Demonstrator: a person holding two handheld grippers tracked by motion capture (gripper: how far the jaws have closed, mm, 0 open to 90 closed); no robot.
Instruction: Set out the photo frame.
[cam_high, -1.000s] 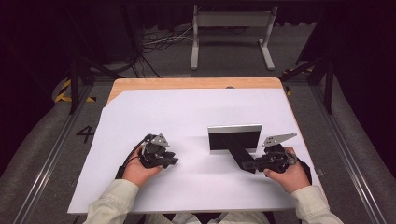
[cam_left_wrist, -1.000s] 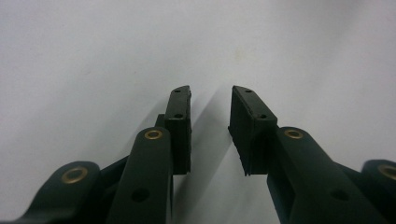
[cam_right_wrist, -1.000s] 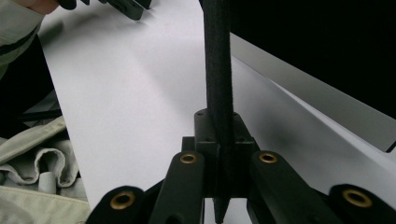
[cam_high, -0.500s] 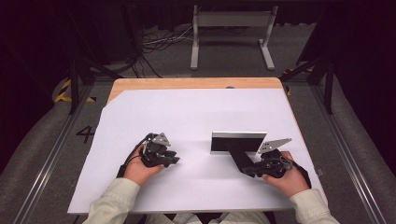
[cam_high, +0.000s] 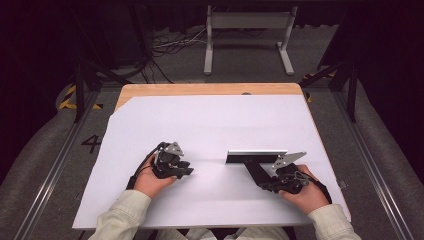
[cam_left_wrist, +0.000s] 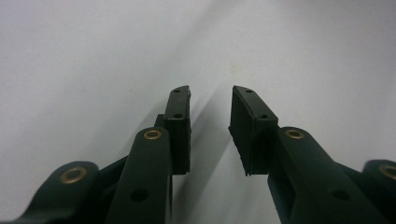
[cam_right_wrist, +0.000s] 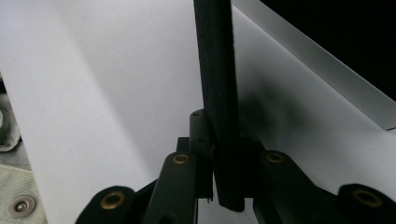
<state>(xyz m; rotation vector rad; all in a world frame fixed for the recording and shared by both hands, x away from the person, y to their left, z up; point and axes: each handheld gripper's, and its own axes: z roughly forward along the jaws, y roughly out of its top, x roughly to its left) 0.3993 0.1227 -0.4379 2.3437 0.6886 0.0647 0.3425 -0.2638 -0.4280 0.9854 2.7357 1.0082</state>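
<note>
- The right gripper (cam_high: 274, 181) sits nearest, at the 5 o'clock corner of the worktop (cam_high: 210, 125). Its fingers (cam_right_wrist: 201, 135) are clamped on the near edge of a black panel (cam_right_wrist: 215, 70), which runs edge-on between them. They have just been easing apart a little, with the panel between the pads.
- The left gripper (cam_high: 186, 171) rests at about 7 o'clock, pointing toward 3 o'clock. Its fingers (cam_left_wrist: 180, 126) are released and grip nothing, with bare white sheet between them.
- The black panel (cam_high: 256, 158) lies at 11 o'clock from the right fingers. Its long axis runs 9 to 3 across the worktop and its silver upper edge (cam_high: 257, 152) faces 12 o'clock. It looks tilted low rather than fully flat.
- The right hand is the one on the panel. The left fingers are well apart from its 9 o'clock end, with open sheet between.
- Toward 12 o'clock the white sheet is bare up to the wooden strip (cam_high: 210, 89), so I judge there is room to lay the panel down forward. Toward 3 o'clock the worktop edge is near the panel's end, so that side is tighter.
</note>
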